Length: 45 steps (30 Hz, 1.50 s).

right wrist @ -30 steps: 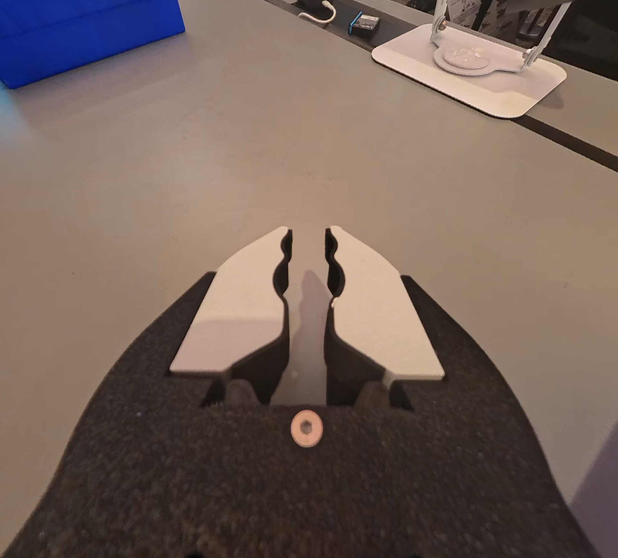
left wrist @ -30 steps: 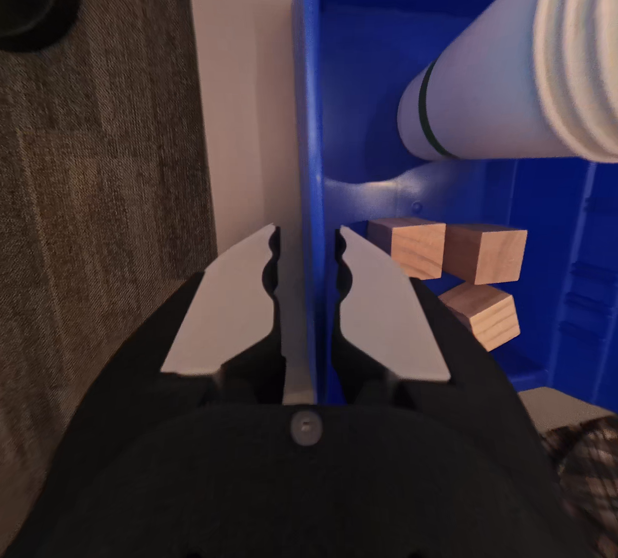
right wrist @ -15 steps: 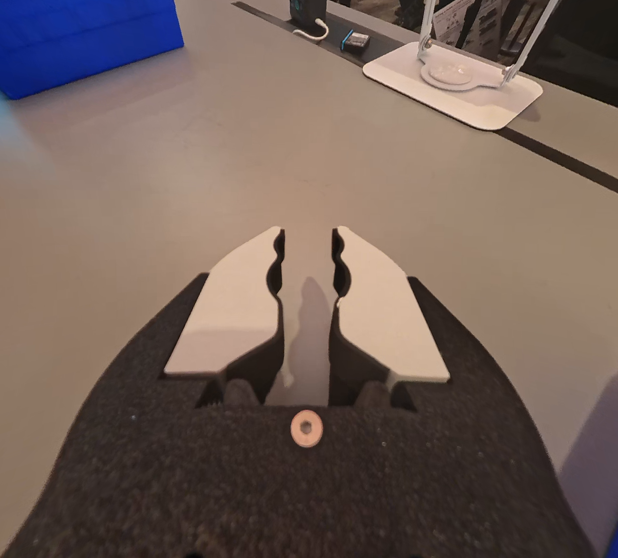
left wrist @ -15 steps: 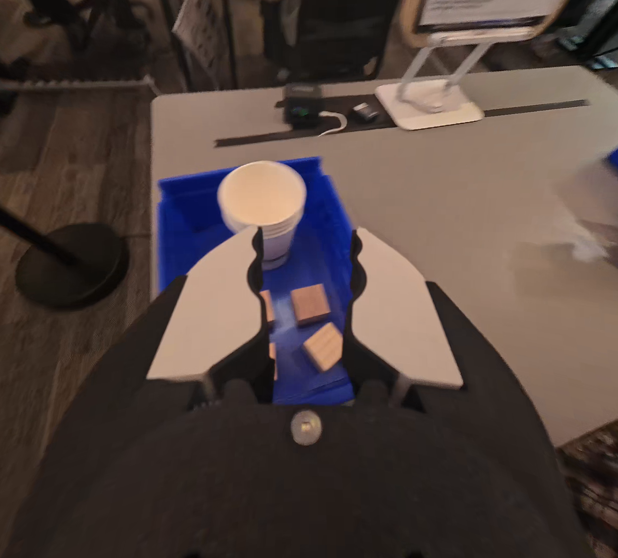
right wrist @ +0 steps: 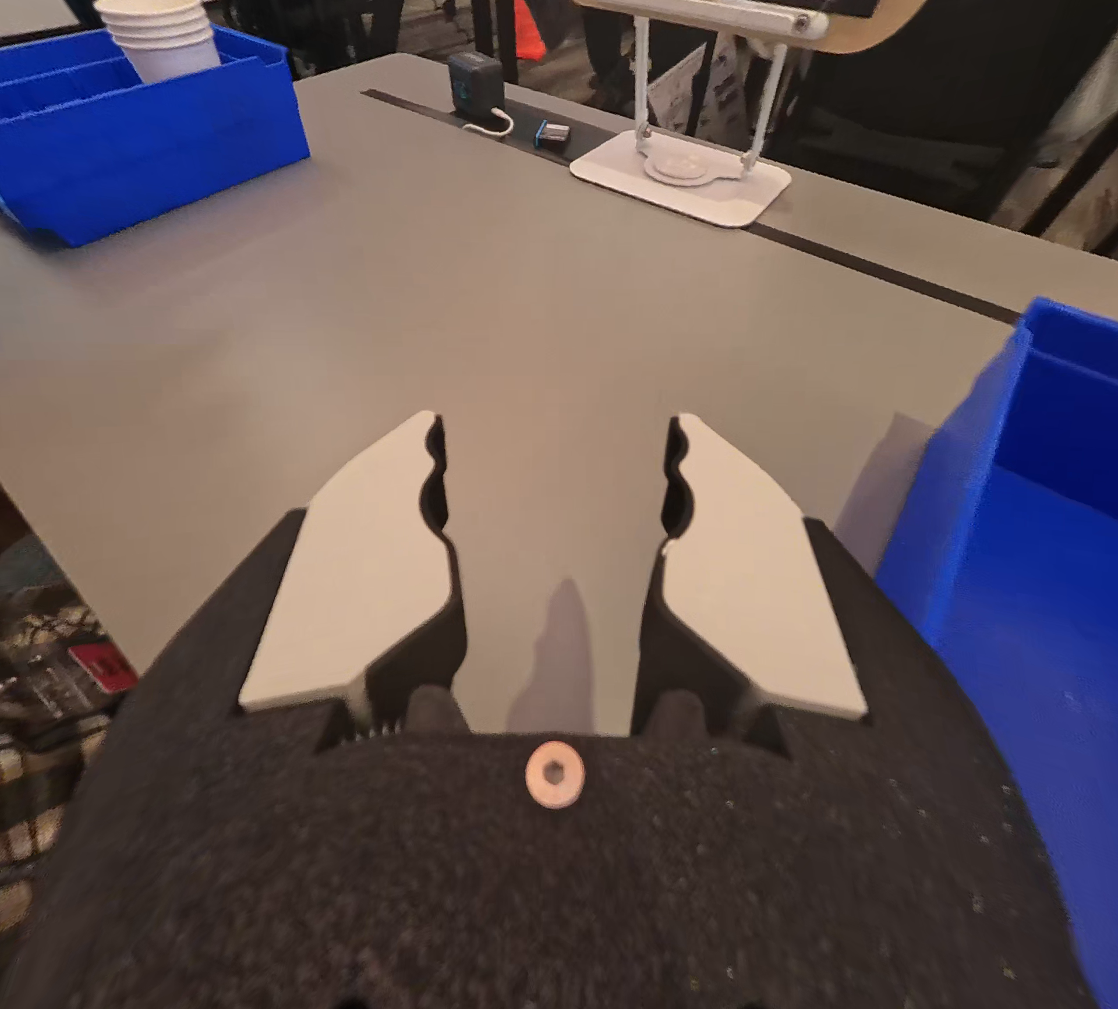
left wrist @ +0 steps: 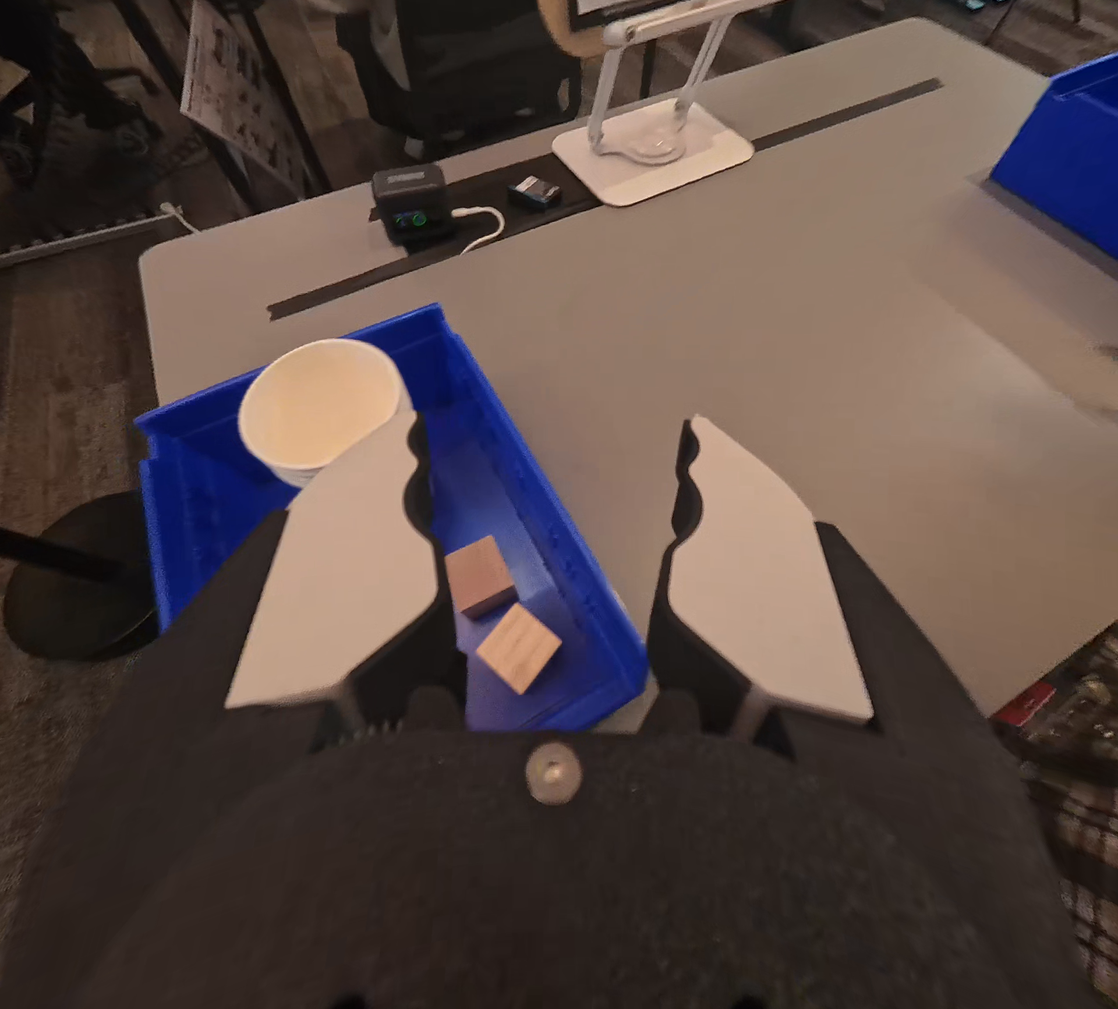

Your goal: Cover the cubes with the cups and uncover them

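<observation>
A stack of white paper cups [left wrist: 317, 410] stands upright at the far end of a blue bin [left wrist: 562, 562] on the table's left corner. Two wooden cubes [left wrist: 481, 574] [left wrist: 519, 647] lie in the bin's near end; my left finger hides part of the bin floor. My left gripper [left wrist: 553, 426] is open and empty, held above the bin's near right wall. My right gripper [right wrist: 553, 423] is open and empty above the bare grey table [right wrist: 484, 302]. The cup stack [right wrist: 160, 36] and bin [right wrist: 151, 139] also show far left in the right wrist view.
A second blue bin [right wrist: 1028, 496] stands at the table's right, close to my right gripper. A white stand base [right wrist: 680, 175] holding a board, a small black device [right wrist: 475, 84] with a white cable and a small dark box [right wrist: 553, 133] sit along a black strip at the back. A person sits beyond.
My left gripper rose from the bin's wall to high above it and opened wide. My right gripper lifted, pulled back and opened wide. The right bin came into view.
</observation>
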Motion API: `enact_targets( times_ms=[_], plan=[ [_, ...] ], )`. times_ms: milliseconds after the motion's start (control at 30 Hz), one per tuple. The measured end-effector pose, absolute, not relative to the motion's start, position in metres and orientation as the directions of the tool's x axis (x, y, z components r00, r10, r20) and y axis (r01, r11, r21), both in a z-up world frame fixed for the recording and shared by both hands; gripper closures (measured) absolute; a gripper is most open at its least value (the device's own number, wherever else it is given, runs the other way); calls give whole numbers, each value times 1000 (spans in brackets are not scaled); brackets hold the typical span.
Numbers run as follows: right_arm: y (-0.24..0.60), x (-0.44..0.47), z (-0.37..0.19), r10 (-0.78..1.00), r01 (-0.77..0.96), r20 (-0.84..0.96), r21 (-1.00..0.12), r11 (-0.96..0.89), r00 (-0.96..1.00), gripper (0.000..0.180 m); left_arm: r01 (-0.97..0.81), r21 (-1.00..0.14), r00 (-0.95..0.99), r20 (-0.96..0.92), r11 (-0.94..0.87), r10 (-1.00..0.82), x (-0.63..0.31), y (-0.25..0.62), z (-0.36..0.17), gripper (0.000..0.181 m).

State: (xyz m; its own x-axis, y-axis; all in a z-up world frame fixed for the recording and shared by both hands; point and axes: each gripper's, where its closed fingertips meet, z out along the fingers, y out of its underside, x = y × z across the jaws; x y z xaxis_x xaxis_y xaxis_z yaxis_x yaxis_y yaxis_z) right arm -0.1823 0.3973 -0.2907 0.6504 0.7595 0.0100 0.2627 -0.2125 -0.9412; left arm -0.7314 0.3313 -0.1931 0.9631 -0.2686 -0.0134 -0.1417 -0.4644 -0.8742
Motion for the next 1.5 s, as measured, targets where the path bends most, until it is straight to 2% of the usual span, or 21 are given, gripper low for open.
enact_targets(
  times_ms=[233, 433, 800, 1067, 1167, 1233, 1267, 1333, 1500],
  plan=[
    [356, -142, -308, 717, 214, -48, -939, -271, 695, 95, -247, -752, 953, -74, -611, -295, -786, 346, -219, 104],
    [343, -132, -328, 717, 205, -87, -928, -311, 692, 95, -391, -626, 898, -97, -675, -429, -802, 349, -239, 116],
    [339, -141, -345, 739, 267, -66, -908, -323, 670, 95, -517, -482, 827, -65, -707, -559, -805, 328, -281, 115],
    [339, -151, -338, 758, 269, -61, -914, -304, 649, 96, -551, -256, 828, -50, -794, -559, -832, 277, -328, 117],
    [339, -155, -338, 760, 265, -69, -914, -308, 647, 96, -442, -218, 896, -66, -870, -438, -846, 275, -337, 120],
    [338, -157, -339, 761, 267, -72, -912, -313, 645, 96, -229, -146, 965, -166, -962, -204, -867, 271, -341, 122],
    [337, -158, -339, 761, 271, -69, -911, -312, 645, 96, -115, -158, 981, -173, -981, -88, -868, 269, -341, 123],
    [337, -159, -338, 761, 275, -63, -910, -309, 646, 96, 76, -264, 994, -52, -962, 93, -851, 273, -337, 129],
    [336, -165, -335, 776, 256, -86, -916, -308, 625, 96, 223, -378, 968, -23, -898, 250, -848, 277, -342, 122]
  ],
)
